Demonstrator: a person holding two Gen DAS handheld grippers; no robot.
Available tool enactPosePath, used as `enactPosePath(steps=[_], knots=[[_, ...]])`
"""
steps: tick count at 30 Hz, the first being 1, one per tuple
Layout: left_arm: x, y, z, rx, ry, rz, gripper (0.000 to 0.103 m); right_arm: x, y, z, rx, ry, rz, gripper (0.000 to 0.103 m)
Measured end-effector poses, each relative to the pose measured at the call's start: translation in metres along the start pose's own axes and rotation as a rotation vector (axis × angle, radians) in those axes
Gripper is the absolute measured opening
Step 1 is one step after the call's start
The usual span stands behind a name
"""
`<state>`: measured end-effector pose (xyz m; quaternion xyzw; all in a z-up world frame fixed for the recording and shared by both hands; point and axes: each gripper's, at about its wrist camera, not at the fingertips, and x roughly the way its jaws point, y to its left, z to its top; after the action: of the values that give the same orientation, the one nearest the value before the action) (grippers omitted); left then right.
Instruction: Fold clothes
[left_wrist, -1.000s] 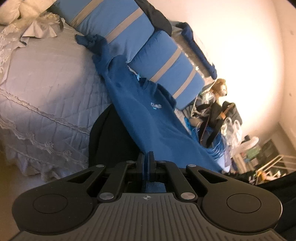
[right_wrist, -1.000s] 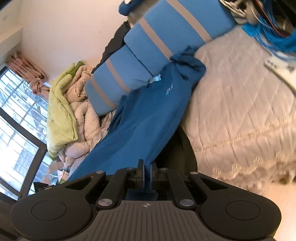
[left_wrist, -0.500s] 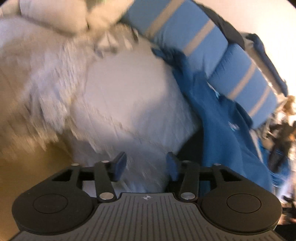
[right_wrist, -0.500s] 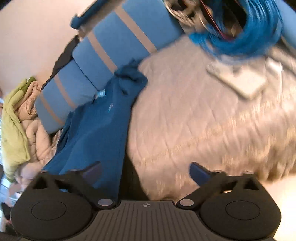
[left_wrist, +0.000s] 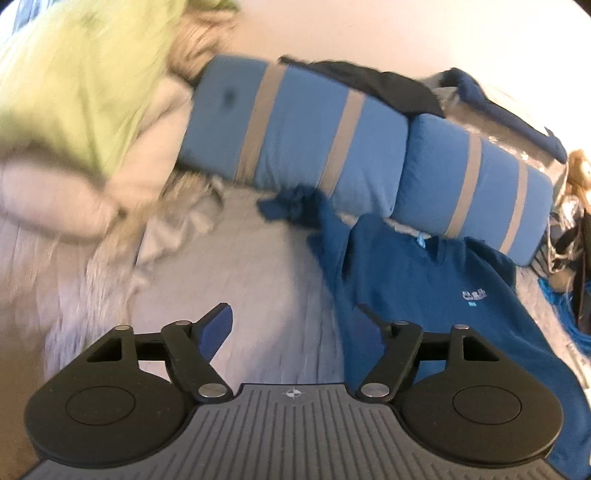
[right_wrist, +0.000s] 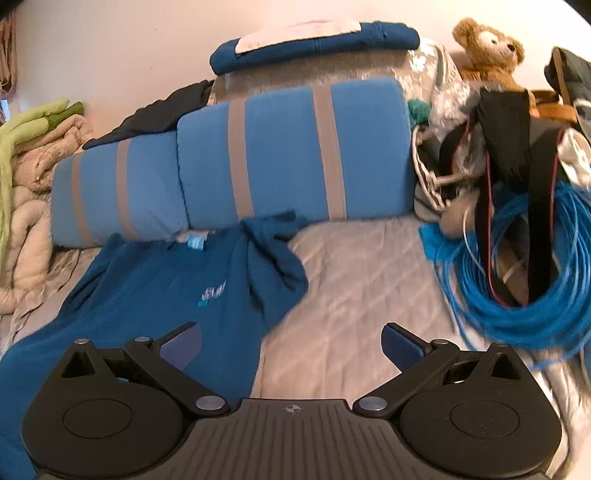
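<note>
A dark blue sweatshirt (left_wrist: 436, 295) with a small pale chest logo lies spread on the grey quilted bed (left_wrist: 258, 280), its collar toward the blue pillows. It also shows in the right wrist view (right_wrist: 155, 295), with one sleeve (right_wrist: 277, 258) bunched near the pillows. My left gripper (left_wrist: 295, 325) is open and empty, above the sweatshirt's left edge. My right gripper (right_wrist: 291, 343) is open and empty, above its right edge.
Two blue pillows with grey stripes (right_wrist: 288, 151) line the back of the bed. A green and beige bedding heap (left_wrist: 74, 110) lies at left. A coil of blue cable (right_wrist: 517, 280), straps and a teddy bear (right_wrist: 487, 51) sit at right. A folded blue garment (right_wrist: 314, 44) rests behind the pillows.
Both grippers held the sweatshirt's hem a second ago, shut. They let go, opened wide and swung up to face the pillows. The sweatshirt now lies flat on the bed.
</note>
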<state>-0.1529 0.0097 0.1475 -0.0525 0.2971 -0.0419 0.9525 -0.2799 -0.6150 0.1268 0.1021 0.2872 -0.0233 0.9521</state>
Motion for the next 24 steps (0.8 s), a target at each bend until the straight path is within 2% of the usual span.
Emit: enactPosePath(steps=[3,11,19,24], knots=[[0.013,-0.016,0.017,0.026,-0.027,0.02,0.072,0.017,0.011,0.016,-0.035,-0.029,-0.021,0.103],[0.049,-0.057,0.043,0.011,-0.072,-0.024,0.072,0.06,0.034,0.044,-0.043,-0.059,-0.054,0.103],[0.078,-0.1,0.017,0.027,-0.092,-0.05,0.072,0.095,0.045,0.055,-0.073,-0.044,-0.084,0.103],[0.102,-0.11,-0.007,0.024,-0.008,-0.06,0.072,0.113,0.047,0.049,-0.058,-0.011,-0.091,0.103]])
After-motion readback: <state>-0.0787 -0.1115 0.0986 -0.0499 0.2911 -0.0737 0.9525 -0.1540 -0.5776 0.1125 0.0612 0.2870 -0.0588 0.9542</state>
